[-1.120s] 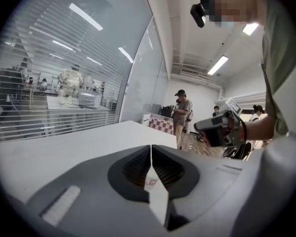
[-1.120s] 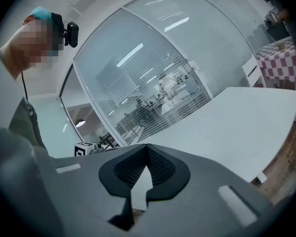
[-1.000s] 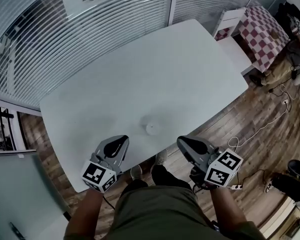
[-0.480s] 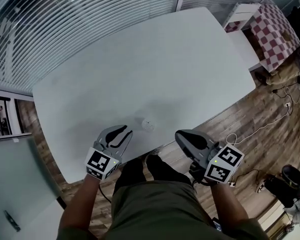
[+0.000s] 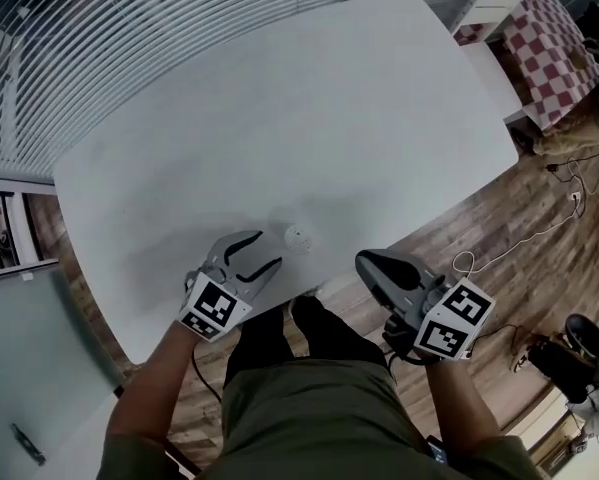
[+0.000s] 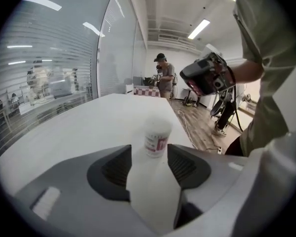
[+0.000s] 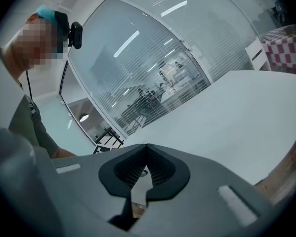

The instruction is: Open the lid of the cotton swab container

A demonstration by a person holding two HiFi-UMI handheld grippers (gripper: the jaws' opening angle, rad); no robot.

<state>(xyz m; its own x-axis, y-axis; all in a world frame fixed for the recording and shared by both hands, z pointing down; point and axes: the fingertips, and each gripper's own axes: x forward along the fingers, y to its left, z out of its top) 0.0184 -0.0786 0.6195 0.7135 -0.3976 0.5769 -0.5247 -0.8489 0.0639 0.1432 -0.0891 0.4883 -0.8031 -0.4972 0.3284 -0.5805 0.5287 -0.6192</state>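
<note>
The cotton swab container (image 5: 297, 236) is a small white tub with a white lid, standing upright near the front edge of the white table (image 5: 279, 108). In the left gripper view the cotton swab container (image 6: 156, 137) shows a red label. My left gripper (image 5: 267, 248) is over the table edge with its jaws open; they have just been opening and nothing is between them. The tub stands just beyond the tips of the left gripper (image 6: 149, 153), apart from them. My right gripper (image 5: 365, 261) is shut and empty, off the table edge to the tub's right. The closed tips of the right gripper (image 7: 147, 146) touch.
A glass wall with blinds (image 5: 99, 38) runs behind the table. A white chair (image 5: 484, 13) and a red checked cloth (image 5: 564, 53) stand at the far right. Cables (image 5: 539, 233) lie on the wooden floor. A person (image 6: 165, 78) stands far off.
The left gripper has come down and forward towards the tub, and its jaws have gone from shut to open. The right gripper sank a little and stayed shut.
</note>
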